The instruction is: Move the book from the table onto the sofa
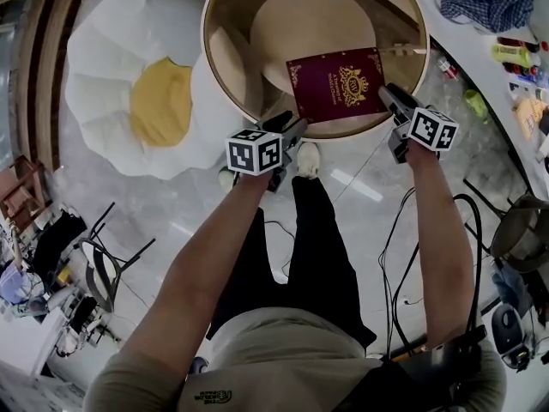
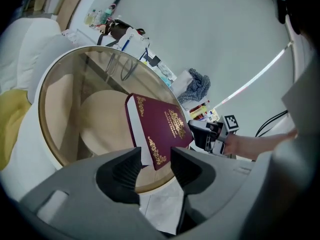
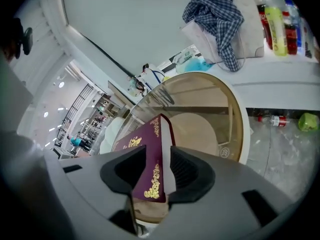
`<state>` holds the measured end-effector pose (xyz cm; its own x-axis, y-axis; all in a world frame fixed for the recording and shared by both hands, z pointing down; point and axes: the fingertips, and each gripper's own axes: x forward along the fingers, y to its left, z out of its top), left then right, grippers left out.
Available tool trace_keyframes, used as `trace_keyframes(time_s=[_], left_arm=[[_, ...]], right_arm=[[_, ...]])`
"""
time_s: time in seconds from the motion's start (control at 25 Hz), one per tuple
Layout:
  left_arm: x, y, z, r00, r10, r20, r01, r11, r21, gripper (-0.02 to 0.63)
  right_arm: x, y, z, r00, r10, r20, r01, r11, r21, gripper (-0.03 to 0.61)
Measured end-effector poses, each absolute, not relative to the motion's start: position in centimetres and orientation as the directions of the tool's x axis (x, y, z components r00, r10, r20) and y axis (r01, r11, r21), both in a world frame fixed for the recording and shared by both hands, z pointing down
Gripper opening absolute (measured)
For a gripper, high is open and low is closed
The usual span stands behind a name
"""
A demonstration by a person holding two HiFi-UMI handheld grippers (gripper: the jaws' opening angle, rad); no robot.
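Between the parted jaws of the right gripper (image 3: pixel 157 153) stands one near corner of the book (image 1: pixel 336 84), unclamped. The left gripper (image 2: pixel 155 158) is likewise spread, facing the other near corner. The book lies flat on the table (image 1: pixel 206 50), near edge at the rim (handy for a two-sided grip). Grasp, lift, carry and set-down all remain. The sofa (image 1: pixel 103 58) abuts the table's left, and the path over the rim looks unobstructed.

A maroon book (image 1: pixel 336 84) lies on the round glass table (image 1: pixel 232 7) — left gripper (image 1: pixel 292 130) and right gripper (image 1: pixel 390 95) flank its near corners.
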<state>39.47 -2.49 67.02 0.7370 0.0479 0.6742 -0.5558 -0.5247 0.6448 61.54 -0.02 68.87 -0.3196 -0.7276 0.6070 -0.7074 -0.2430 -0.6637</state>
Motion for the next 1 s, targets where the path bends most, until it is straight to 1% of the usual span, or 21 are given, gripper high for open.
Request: trace_keyframes(time_s=[0.12,0.32,0.36,0.4,0.52,0.84,1.0], left_arm=[[39.9,-2.1,67.9,0.752,0.068,0.656,-0.541,-0.505,0.672,0.169],[40.8,-1.9,69.0,0.734,0.079,0.675,-0.558,-0.496,0.665,0.165],[40.9,-1.8,69.2,0.723,0.086,0.685,-0.562,-0.502,0.657,0.156],[41.0,-1.9,69.3,0.717,0.089,0.692,-0.566,-0.505,0.652,0.130],[40.6,-2.2,69.1,0.719,0.077,0.691,-0.573,-0.497,0.652,0.116],[37.1,-3.0,66.9,0.730,0.035,0.683,-0.573,-0.514,0.638,0.114],[33.3,-4.4,65.4,0.731,-0.009,0.682,-0.584,-0.525,0.619,0.112]], right_arm=[[61.0,-0.1,69.5,-0.353,-0.725,0.591,-0.669,-0.246,-0.701,0.150],[61.1,-0.1,69.8,-0.323,-0.741,0.589,-0.653,-0.276,-0.706,0.132],[61.1,-0.1,69.8,-0.312,-0.743,0.593,-0.657,-0.282,-0.699,0.129],[61.2,-0.1,69.8,-0.297,-0.745,0.598,-0.662,-0.290,-0.691,0.124],[60.9,0.1,69.7,-0.269,-0.745,0.611,-0.672,-0.309,-0.673,0.111],[57.2,-0.5,67.0,-0.280,-0.754,0.594,-0.697,-0.266,-0.666,0.097],[53.5,-1.6,65.6,-0.297,-0.757,0.582,-0.702,-0.239,-0.670,0.095]])
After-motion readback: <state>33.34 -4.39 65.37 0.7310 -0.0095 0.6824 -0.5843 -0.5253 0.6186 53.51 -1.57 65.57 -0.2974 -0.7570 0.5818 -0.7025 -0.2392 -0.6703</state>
